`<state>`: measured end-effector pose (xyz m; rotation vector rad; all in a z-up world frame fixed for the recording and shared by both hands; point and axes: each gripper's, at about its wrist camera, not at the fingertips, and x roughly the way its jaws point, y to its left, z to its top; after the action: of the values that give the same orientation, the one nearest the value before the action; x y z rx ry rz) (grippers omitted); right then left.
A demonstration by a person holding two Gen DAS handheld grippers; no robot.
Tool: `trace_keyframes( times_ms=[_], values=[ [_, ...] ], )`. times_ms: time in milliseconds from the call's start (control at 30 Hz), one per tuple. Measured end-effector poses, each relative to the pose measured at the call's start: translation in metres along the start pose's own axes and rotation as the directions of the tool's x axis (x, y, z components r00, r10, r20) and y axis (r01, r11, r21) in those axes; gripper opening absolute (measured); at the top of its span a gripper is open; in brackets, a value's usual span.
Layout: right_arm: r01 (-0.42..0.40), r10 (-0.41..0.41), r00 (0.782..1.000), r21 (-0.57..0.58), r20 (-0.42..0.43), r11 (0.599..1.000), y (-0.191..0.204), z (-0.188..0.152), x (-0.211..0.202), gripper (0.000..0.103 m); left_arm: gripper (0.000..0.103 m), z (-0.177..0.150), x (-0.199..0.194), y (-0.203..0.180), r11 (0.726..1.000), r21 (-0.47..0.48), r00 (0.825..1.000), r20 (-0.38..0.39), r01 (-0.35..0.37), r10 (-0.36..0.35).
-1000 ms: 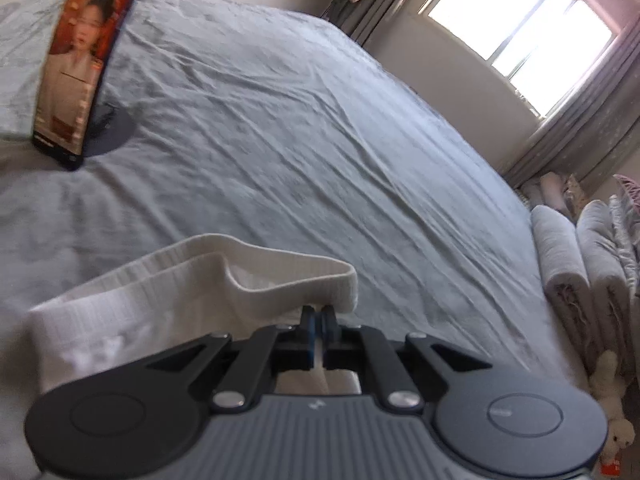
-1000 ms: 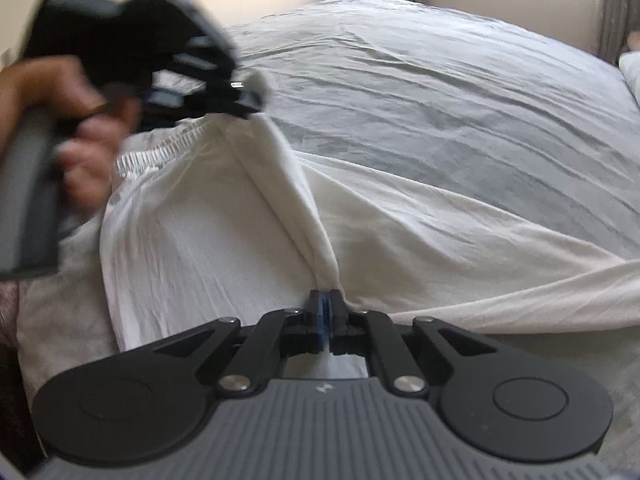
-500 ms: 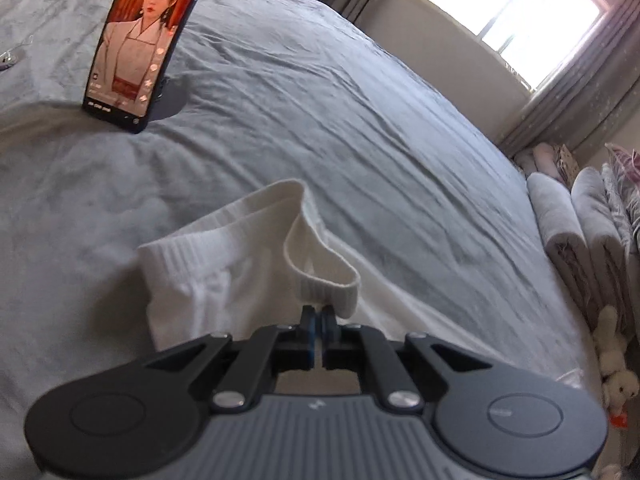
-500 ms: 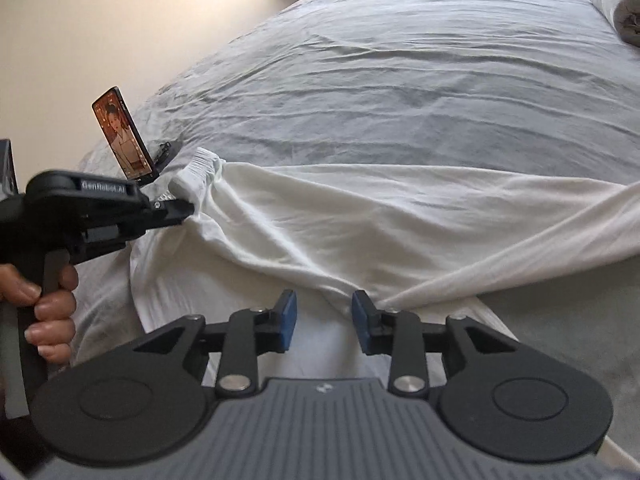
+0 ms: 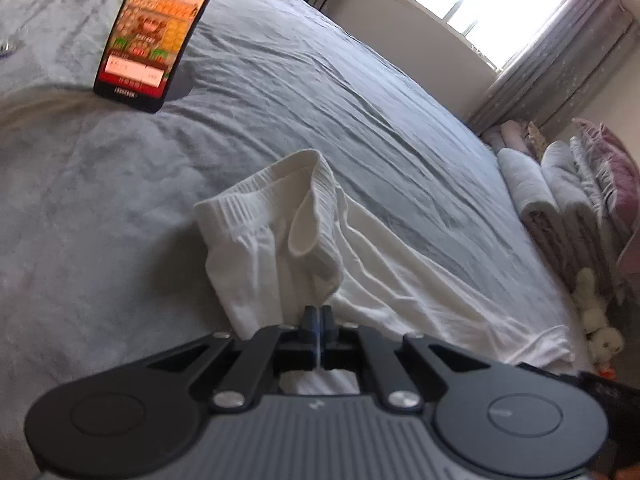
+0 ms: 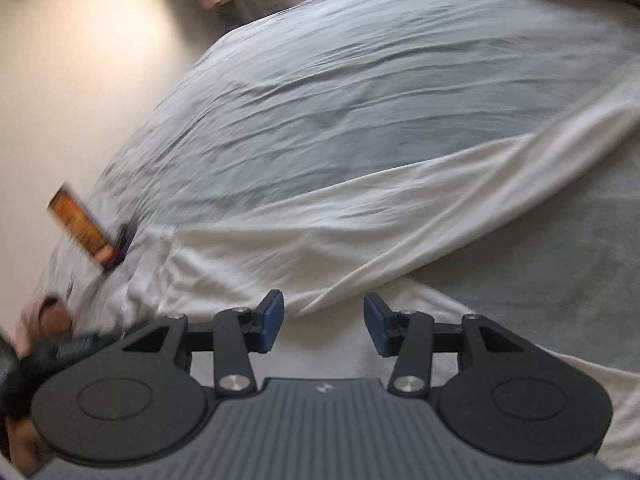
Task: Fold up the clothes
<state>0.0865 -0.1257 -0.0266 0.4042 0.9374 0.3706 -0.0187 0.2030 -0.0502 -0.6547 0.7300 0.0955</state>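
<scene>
A white garment [image 5: 276,240] with a ribbed elastic waistband [image 5: 256,196] lies bunched on the grey bed cover [image 5: 280,92]. My left gripper [image 5: 319,320] is shut on a pinch of its cloth just below the waistband. In the right wrist view the same garment [image 6: 360,208] stretches as a long white band across the bed. My right gripper [image 6: 324,320] hovers over its near edge with the jaws opening. The blue pads [image 6: 272,316] touch nothing, and white cloth lies under the gap. The left gripper [image 6: 60,352] shows blurred at the lower left, with a hand on it.
A lit phone [image 5: 156,28] stands propped on the bed beyond the garment, also visible as the phone [image 6: 82,226] at the left. Rolled towels and bedding [image 5: 532,196] and a soft toy [image 5: 600,320] sit by the bed's right side. A window [image 5: 480,4] is behind.
The right gripper let go of the fold it pinched, opened wide and rolled. The left gripper, still shut on the cloth, carried the waistband closer to the phone and lower.
</scene>
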Motion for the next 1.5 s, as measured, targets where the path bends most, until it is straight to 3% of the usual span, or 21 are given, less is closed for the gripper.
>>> trace_keyframes(
  times_ms=[100, 267, 433, 700, 800, 867, 1000, 1133, 1167, 1233, 1367, 1500],
  values=[
    [0.009, -0.012, 1.0, 0.102, 0.022, 0.995, -0.017, 0.006, -0.002, 0.049, 0.004, 0.004, -0.003, 0.003, 0.999, -0.03, 1.0, 0.008, 0.029, -0.029],
    [0.064, -0.078, 0.995, 0.196, 0.068, 0.979, -0.039, 0.017, -0.007, 0.049, 0.026, 0.01, -0.001, -0.006, 0.996, -0.041, 0.997, 0.028, 0.078, -0.077],
    [0.081, -0.107, 0.99, 0.255, 0.088, 0.964, -0.054, 0.022, -0.004, 0.049, 0.028, 0.008, 0.011, -0.02, 0.998, -0.013, 0.998, 0.032, 0.056, -0.056],
    [0.06, -0.103, 0.986, 0.304, 0.13, 0.951, -0.065, 0.029, 0.008, 0.049, 0.025, 0.009, 0.023, -0.02, 0.999, -0.048, 0.999, 0.039, 0.02, -0.018],
    [0.026, -0.089, 0.982, 0.351, 0.167, 0.936, -0.071, 0.029, 0.01, 0.049, 0.017, 0.011, 0.027, -0.021, 0.999, -0.051, 0.999, 0.052, 0.001, 0.002],
    [0.004, -0.08, 0.978, 0.363, 0.194, 0.932, -0.073, 0.028, 0.012, 0.049, 0.007, 0.012, 0.029, -0.023, 0.999, -0.035, 0.997, 0.071, -0.018, 0.02],
    [-0.012, -0.074, 0.968, 0.337, 0.24, 0.942, -0.071, 0.028, 0.019, 0.048, 0.002, 0.014, 0.029, -0.028, 1.0, -0.008, 0.994, 0.106, -0.03, 0.031],
    [-0.02, -0.073, 0.962, 0.331, 0.265, 0.943, -0.074, 0.031, 0.028, 0.017, 0.001, 0.02, 0.023, -0.035, 0.998, 0.037, 0.987, 0.154, -0.044, 0.038],
    [-0.023, -0.072, 0.96, 0.334, 0.269, 0.942, -0.076, 0.032, 0.031, 0.014, 0.001, 0.021, 0.022, -0.036, 0.998, 0.046, 0.985, 0.166, -0.047, 0.039],
    [-0.047, -0.062, 0.955, 0.355, 0.291, 0.934, -0.078, 0.031, 0.029, 0.013, 0.001, 0.026, 0.019, -0.036, 0.998, 0.052, 0.982, 0.184, -0.048, 0.037],
    [-0.008, -0.091, 0.939, 0.286, 0.331, 0.958, -0.061, 0.034, 0.014, 0.012, 0.0, 0.037, 0.014, -0.032, 0.999, 0.035, 0.976, 0.217, -0.037, 0.029],
    [0.07, -0.128, 0.895, 0.149, 0.428, 0.986, -0.034, 0.031, -0.015, 0.009, 0.0, 0.044, 0.004, -0.029, 0.998, 0.043, 0.966, 0.257, -0.036, 0.023]
  ],
)
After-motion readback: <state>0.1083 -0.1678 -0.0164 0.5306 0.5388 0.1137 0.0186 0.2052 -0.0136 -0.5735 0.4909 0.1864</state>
